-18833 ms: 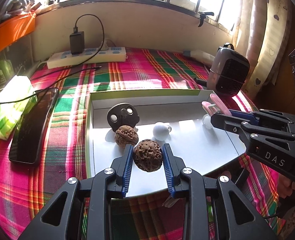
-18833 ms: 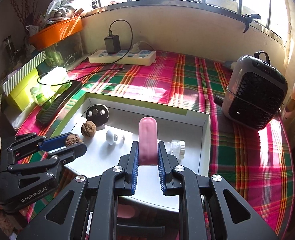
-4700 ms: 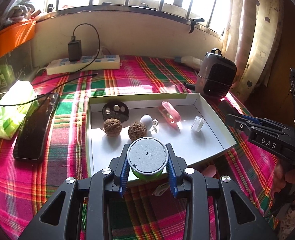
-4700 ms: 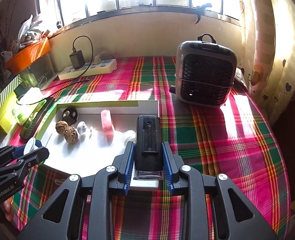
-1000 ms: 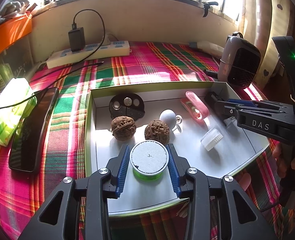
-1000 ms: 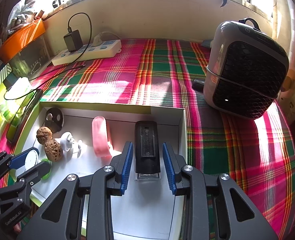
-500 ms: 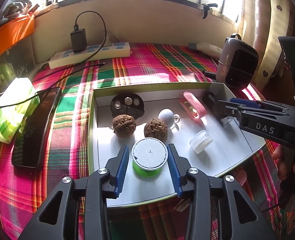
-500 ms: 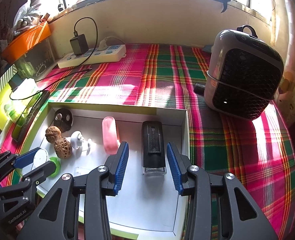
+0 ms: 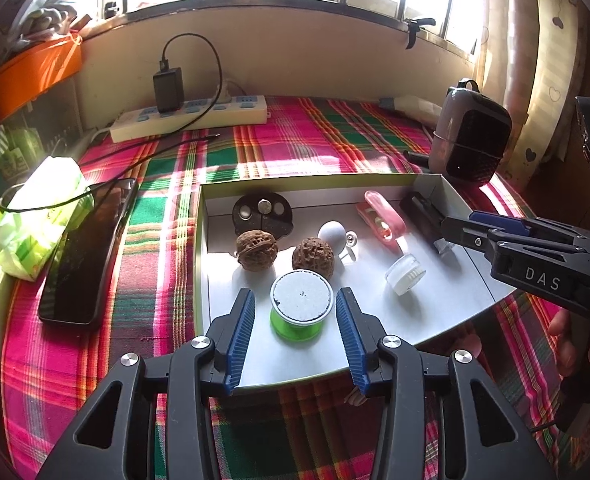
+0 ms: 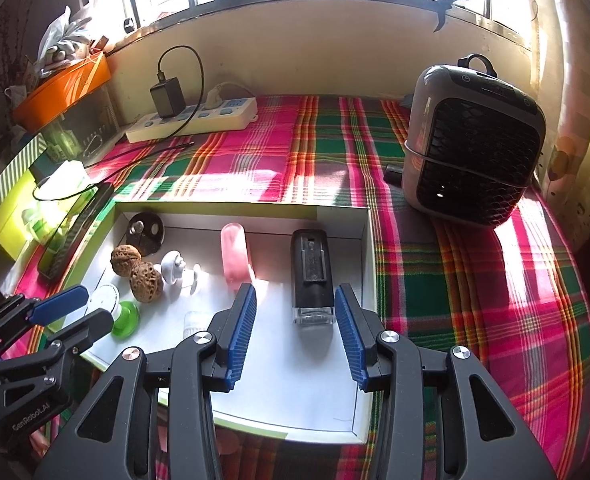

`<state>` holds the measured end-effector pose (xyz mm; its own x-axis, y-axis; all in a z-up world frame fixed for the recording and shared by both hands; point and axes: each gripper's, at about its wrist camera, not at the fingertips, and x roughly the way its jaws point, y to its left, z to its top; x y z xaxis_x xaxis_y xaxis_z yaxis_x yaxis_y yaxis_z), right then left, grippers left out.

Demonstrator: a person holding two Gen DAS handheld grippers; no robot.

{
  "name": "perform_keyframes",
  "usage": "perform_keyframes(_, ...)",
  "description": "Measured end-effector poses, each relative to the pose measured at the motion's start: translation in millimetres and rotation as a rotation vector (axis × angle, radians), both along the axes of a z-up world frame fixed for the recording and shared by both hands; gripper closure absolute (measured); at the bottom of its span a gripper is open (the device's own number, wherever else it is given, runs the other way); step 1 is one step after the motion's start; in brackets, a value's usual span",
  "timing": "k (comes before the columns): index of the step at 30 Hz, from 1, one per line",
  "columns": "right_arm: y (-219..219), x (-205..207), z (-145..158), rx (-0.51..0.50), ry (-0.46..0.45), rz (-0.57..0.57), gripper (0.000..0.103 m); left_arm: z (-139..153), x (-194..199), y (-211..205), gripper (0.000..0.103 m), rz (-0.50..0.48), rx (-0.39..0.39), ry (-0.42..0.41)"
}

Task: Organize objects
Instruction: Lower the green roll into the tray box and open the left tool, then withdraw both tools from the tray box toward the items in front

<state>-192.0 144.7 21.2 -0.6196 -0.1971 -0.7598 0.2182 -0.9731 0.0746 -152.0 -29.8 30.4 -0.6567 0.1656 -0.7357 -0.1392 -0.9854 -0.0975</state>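
My left gripper [image 9: 295, 330] gapes around the upright spool [image 9: 301, 310] low-centre in the tray [image 9: 435, 320]; my right gripper [image 10: 295, 330] gapes astride the black case [image 10: 311, 276], long axis pointing away.

1. I count two walnuts [image 9: 256, 249] [image 9: 313, 258] in the white tray [image 9: 471, 272].
2. One green spool [image 9: 299, 311] with a grey top.
3. One black round disc [image 9: 262, 216] carrying three small metal buttons.
4. One white knob-shaped piece [image 9: 333, 234].
5. One pink case [image 9: 381, 222].
6. One small white brush head [image 9: 405, 274].
7. One black rectangular device [image 10: 311, 276].
8. On the table: one power strip [image 9: 189, 118] with one black charger [image 9: 168, 89] plugged in, one dark phone [image 9: 89, 250], one small heater [image 10: 473, 146].
9. Two tools: left [image 9: 295, 340], right [image 10: 295, 336].
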Motion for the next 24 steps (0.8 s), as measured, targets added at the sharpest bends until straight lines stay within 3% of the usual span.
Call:
perform_keyframes(14,7.1,38.2,7.0,-0.034,0.039,0.016,0.061,8.7,25.3,-12.0,0.062,0.017,0.026,0.034)
perform_keyframes(24,5.3,66.5,5.9,-0.037,0.061,0.043,0.061,7.7,47.2,-5.3,0.062,-0.04,0.044,0.034)
